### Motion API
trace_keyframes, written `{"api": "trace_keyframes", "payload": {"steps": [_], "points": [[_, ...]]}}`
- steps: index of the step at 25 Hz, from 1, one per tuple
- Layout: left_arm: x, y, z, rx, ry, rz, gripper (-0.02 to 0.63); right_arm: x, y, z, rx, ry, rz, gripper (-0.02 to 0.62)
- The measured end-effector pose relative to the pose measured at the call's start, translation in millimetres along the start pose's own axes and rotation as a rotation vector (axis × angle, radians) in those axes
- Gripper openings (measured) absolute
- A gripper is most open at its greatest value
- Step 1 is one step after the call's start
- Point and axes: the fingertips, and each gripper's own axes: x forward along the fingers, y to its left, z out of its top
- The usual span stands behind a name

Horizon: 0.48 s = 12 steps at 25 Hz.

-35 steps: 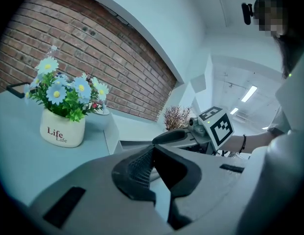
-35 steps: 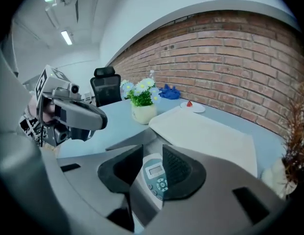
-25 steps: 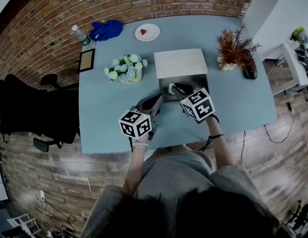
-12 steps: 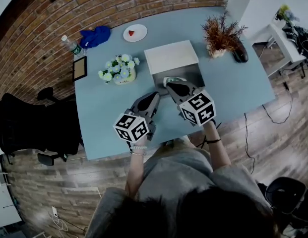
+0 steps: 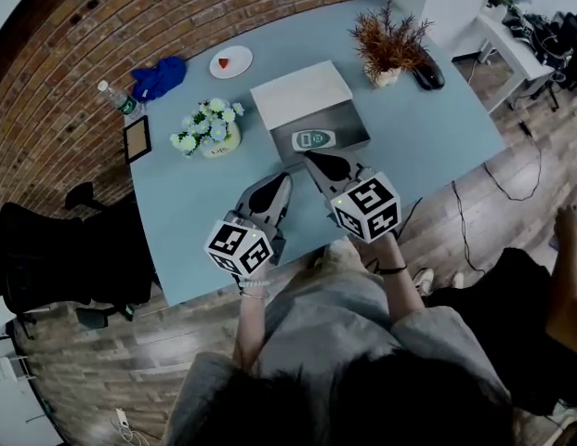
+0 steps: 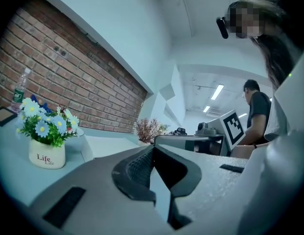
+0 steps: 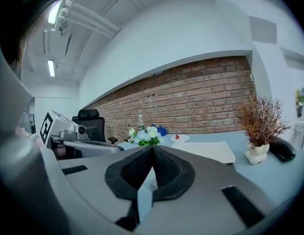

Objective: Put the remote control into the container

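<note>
The white and grey remote control (image 5: 316, 139) with a greenish display lies flat inside the open grey box-shaped container (image 5: 353, 124), which sits about the middle of the pale blue desk (image 5: 427, 128). A white panel (image 5: 300, 91) adjoins the container's far side; it may be its lid, though the head view does not show whether the two are joined.

Both grippers are over the desk near its near edge, pointing towards the container. The left gripper (image 5: 285, 177) has its jaws pressed together at the tips, with nothing between them. The right gripper (image 5: 312, 160), its tip just short of the container's near wall, also has its jaws closed on nothing, clear of the remote control.

Towards the desk's left edge stands a white pot of white and blue flowers (image 5: 206, 136). A small dark picture frame (image 5: 137, 137), a clear plastic water bottle (image 5: 116, 98) and a crumpled blue cloth (image 5: 160, 74) are near the far left corner. A white plate (image 5: 230, 61) with a small red item lies by the far edge, and a dried reddish plant in a white vase (image 5: 388, 43) stands near the far right corner
</note>
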Motion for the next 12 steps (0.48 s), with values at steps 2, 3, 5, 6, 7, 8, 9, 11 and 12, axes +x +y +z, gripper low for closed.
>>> {"api": "trace_keyframes", "payload": {"steps": [2, 3, 5, 6, 7, 8, 9, 11, 12], "points": [[-3.0, -4.2, 0.0, 0.006, -0.007, -0.005, 0.003, -5.6, 2.9, 1.7, -0.002, -0.016, -0.007, -0.002], [-3.6, -6.3, 0.4, 0.008, -0.010, -0.008, 0.003, -8.3, 3.4, 2.5, -0.002, -0.023, -0.010, -0.002], [-3.7, -10.7, 1.8, 0.015, -0.017, -0.017, 0.003, -13.4, 4.0, 3.9, -0.003, -0.037, -0.017, -0.002], [-3.4, -13.3, 2.7, 0.019, -0.021, -0.023, 0.003, -15.9, 4.1, 4.6, -0.003, -0.043, -0.020, -0.002], [-2.9, -16.0, 3.7, 0.023, -0.024, -0.030, 0.003, -18.2, 3.8, 5.2, -0.002, -0.049, -0.023, -0.002], [-2.1, -18.8, 4.3, 0.029, -0.025, -0.036, 0.003, -20.4, 3.2, 5.7, 0.000, -0.055, -0.027, -0.002], [-1.3, -21.5, 4.4, 0.036, -0.025, -0.042, 0.003, -22.4, 2.4, 5.9, 0.002, -0.060, -0.030, -0.002], [-0.1, -25.7, 3.6, 0.046, -0.022, -0.047, 0.003, -25.7, 0.7, 5.7, 0.005, -0.065, -0.033, -0.002], [0.1, -27.0, 3.4, 0.049, -0.023, -0.048, 0.003, -26.7, 0.0, 5.4, 0.004, -0.066, -0.034, -0.002]]}}
